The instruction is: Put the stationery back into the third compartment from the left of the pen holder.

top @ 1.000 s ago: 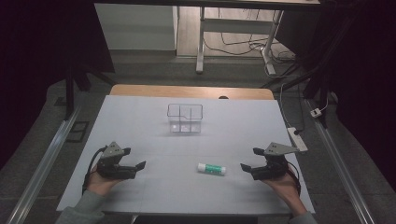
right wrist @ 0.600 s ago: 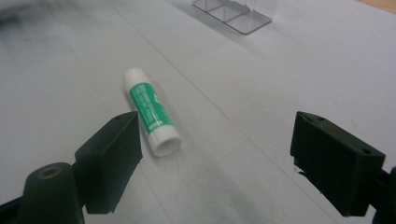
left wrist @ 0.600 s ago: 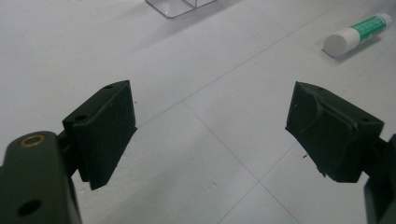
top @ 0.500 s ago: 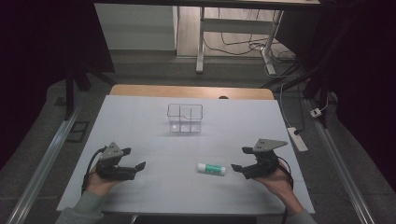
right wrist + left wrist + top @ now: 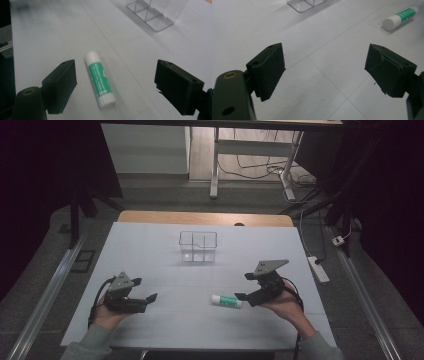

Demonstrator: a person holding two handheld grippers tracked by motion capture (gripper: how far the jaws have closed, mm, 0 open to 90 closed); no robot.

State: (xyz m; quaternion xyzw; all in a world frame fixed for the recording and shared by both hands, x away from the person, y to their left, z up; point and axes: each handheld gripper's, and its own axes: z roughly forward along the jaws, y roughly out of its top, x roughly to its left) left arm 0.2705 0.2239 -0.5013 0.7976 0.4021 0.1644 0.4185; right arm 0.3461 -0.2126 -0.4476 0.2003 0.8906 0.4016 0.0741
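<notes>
Glue stick (image 5: 99,79) white with green label; grippers black; table (image 5: 150,245) white; box (image 5: 198,246) clear; plates grey.

Left hand-held gripper (image 5: 150,298): matte black body, grey three-cornered plate on top, black cable looping behind. Right hand-held gripper (image 5: 242,296): same build. Blocky black jaws, small screw holes. Grey-green sleeves.

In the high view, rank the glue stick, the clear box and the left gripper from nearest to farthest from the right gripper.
1. Glue stick: lying on the table just left of the right gripper, right by its jaw tips.
2. Clear box: farther back, toward the table's middle.
3. Left gripper: across at the table's left side.

The box and left gripper are fairly close to call.
</notes>
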